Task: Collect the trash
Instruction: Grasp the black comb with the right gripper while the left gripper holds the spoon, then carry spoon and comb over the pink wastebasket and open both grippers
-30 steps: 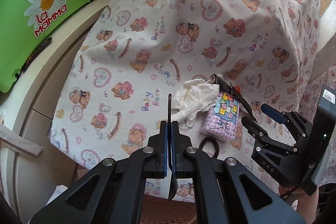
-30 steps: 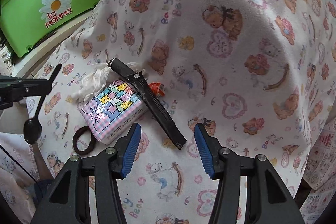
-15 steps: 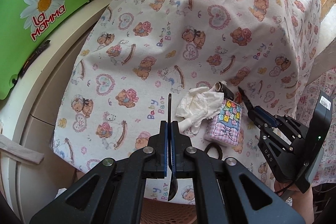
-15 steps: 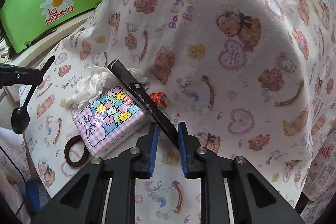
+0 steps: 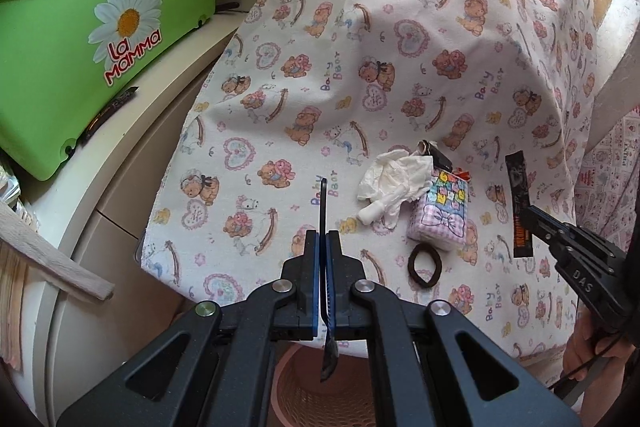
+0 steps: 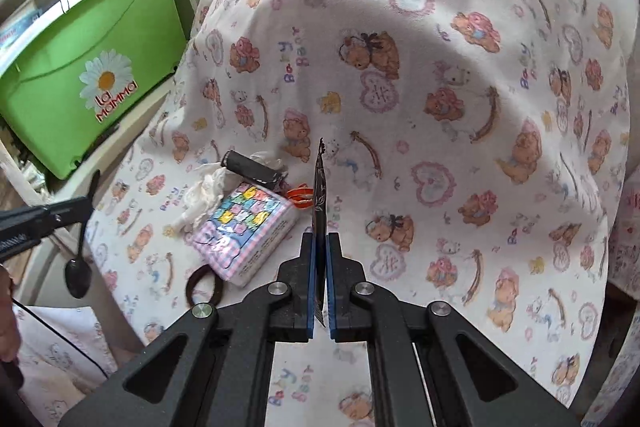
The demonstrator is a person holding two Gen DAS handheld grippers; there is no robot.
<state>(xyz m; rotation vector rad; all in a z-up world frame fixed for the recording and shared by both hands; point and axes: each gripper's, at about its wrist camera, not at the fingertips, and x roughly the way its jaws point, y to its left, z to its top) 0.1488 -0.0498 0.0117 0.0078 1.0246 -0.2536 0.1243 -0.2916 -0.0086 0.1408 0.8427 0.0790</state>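
Meanwhile, left gripper [image 5: 323,247] clamped on black spoon [image 6: 78,269] past tablecloth [image 5: 420,47] edge, right gripper [image 6: 319,251] pinching dark wrapper [image 5: 518,205] above cloth.

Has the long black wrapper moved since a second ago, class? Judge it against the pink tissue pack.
Yes. The black wrapper lay on the cloth against the tissue pack; now the right gripper holds it lifted upright, right of the pack.

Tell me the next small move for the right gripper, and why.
Probably carry the black wrapper toward the pink basket below the table edge and let go there. The right gripper is shut on the wrapper, lifted off the cloth; the left gripper holds a black spoon.
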